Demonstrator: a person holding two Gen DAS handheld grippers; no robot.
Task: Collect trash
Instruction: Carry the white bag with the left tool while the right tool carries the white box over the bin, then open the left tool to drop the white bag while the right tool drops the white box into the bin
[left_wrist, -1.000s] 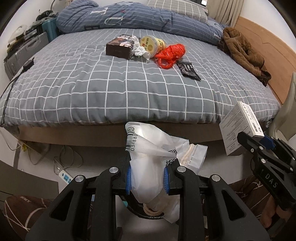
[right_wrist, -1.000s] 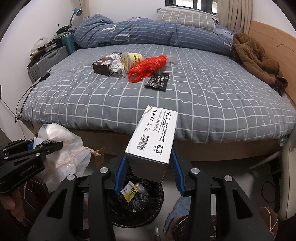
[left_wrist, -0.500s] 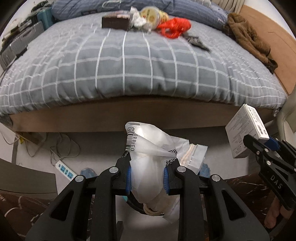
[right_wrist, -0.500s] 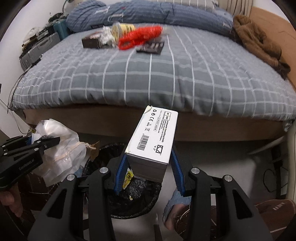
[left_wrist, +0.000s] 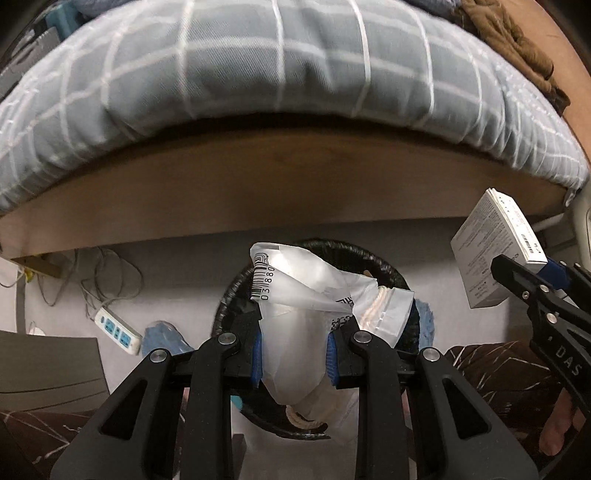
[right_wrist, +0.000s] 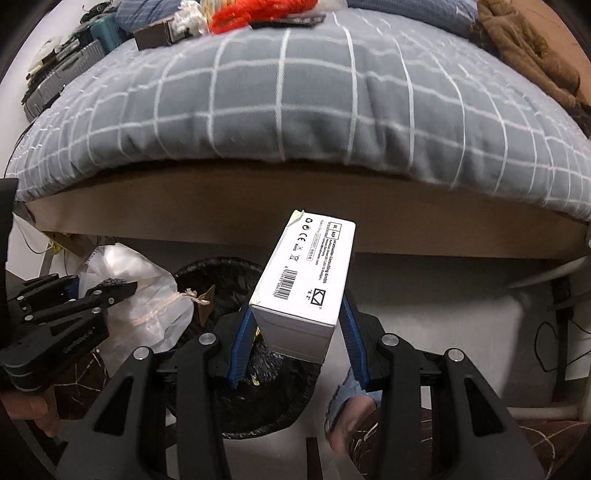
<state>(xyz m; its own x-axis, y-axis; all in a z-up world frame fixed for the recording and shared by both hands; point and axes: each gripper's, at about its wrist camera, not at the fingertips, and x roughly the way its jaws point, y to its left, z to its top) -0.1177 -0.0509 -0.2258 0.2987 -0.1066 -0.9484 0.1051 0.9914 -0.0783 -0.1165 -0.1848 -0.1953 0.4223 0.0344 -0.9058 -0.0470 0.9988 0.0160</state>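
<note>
Our left gripper (left_wrist: 294, 356) clamps a crumpled plastic bag (left_wrist: 310, 295) over the black bin (left_wrist: 369, 254). At three o'clock, our right gripper (right_wrist: 295, 343) grips a white box (right_wrist: 306, 273).

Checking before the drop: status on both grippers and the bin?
Left gripper shut on plastic bag. Right gripper shut on white box. Both over black bin. Nothing blocking the opening.

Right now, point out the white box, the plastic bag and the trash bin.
white box (right_wrist: 306, 273), right wrist view, printed top face
plastic bag (left_wrist: 295, 332), left wrist view, crumpled middle
trash bin (left_wrist: 369, 254), left wrist view, far rim
</note>
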